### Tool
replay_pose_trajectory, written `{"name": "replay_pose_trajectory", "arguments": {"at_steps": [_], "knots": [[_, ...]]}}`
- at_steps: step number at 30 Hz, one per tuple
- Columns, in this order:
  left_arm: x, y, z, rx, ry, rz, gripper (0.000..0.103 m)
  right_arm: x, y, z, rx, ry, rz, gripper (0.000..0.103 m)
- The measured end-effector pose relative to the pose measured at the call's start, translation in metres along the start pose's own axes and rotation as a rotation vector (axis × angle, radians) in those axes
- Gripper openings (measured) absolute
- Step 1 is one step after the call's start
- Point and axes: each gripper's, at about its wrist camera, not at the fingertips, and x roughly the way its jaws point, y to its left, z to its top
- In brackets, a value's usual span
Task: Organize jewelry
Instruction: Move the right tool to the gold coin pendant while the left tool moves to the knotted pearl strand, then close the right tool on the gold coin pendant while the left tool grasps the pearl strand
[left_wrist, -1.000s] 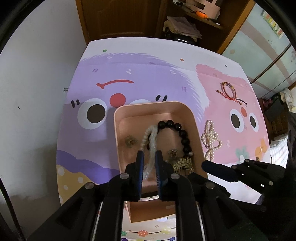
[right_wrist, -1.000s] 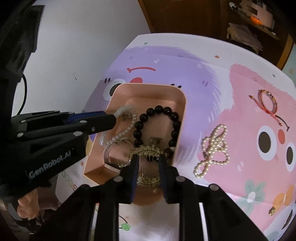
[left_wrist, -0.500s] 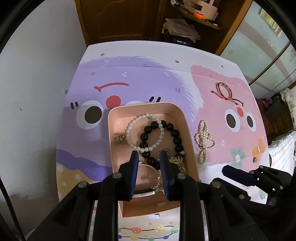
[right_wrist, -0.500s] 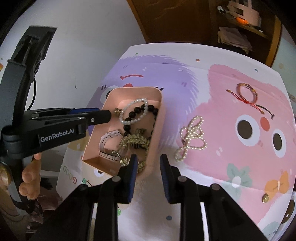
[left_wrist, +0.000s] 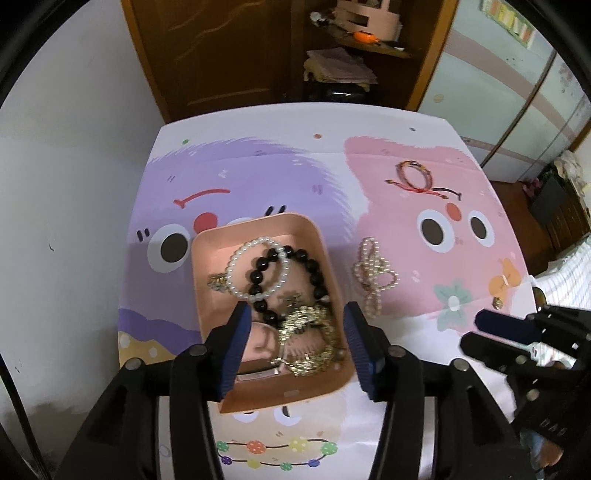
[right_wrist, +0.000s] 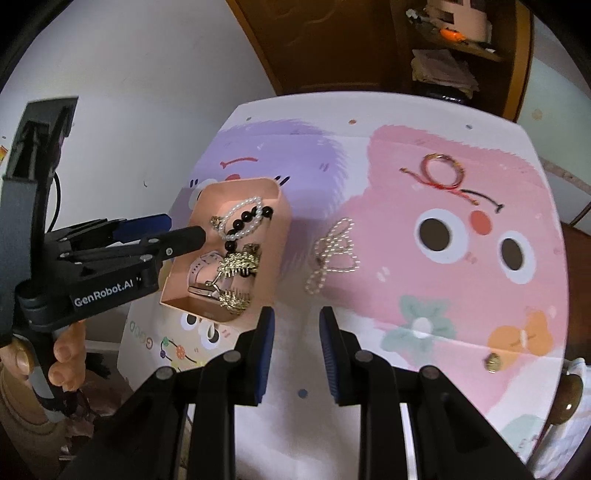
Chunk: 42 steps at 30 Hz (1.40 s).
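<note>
A pink tray (left_wrist: 327, 258) on the cartoon mat holds a white pearl bracelet (left_wrist: 236, 258), a black bead bracelet (left_wrist: 314, 273), a gold hair clip (left_wrist: 306, 321) and a pink watch (left_wrist: 258, 343). My left gripper (left_wrist: 295, 343) hovers over the tray's near end, its jaws opening with nothing between them. To the right of the tray (right_wrist: 282, 236), my right gripper (right_wrist: 295, 347) hangs above bare mat, its jaws slightly apart and empty. On the mat lie a pearl necklace (right_wrist: 332, 251), a red cord bracelet (right_wrist: 443, 173) and a small gold piece (right_wrist: 492, 362).
The mat (left_wrist: 258, 177) covers a small table against a white wall on the left. A wooden door and shelves stand behind it. The hand (right_wrist: 62, 350) that holds the left gripper (right_wrist: 181, 227) shows at the lower left. The right gripper (left_wrist: 476, 330) appears at the table's right edge.
The left gripper let go of the white pearl bracelet, which now lies in the tray, then rose and opened wider. The right gripper drew away from the tray toward the right.
</note>
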Motion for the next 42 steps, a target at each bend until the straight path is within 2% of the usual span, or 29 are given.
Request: {"name": "replay_pose_trajectory", "arguments": {"at_steps": [2,6,9,14,24,29,33,42], "knots": [[-0.006,-0.007,0.0,0.015,-0.012,0.005,0.059,-0.011,-0.005,0.0,-0.001,-0.006,-0.006,0.025],[-0.012,-0.019,0.002,0.034,-0.022,-0.001,0.061,-0.037,-0.019,-0.002,-0.007,-0.025,-0.041,0.025],[-0.014,-0.028,0.003,0.05,-0.023,-0.004,0.061,-0.047,-0.033,-0.005,-0.005,-0.025,-0.074,0.034],[-0.009,-0.039,0.002,0.06,-0.013,-0.013,0.062,-0.054,-0.067,-0.014,0.032,-0.016,-0.15,0.036],[0.022,-0.071,-0.002,0.113,0.003,0.004,0.063,-0.032,-0.127,-0.042,0.137,0.015,-0.258,0.036],[0.043,-0.083,-0.001,0.166,0.024,0.016,0.063,-0.008,-0.141,-0.057,0.112,0.048,-0.314,0.036],[0.062,-0.087,0.003,0.18,0.059,0.014,0.063,0.009,-0.149,-0.067,0.101,0.076,-0.315,0.036],[0.103,-0.098,0.018,0.177,0.149,-0.021,0.063,0.021,-0.162,-0.072,0.103,0.071,-0.298,0.036]]}}
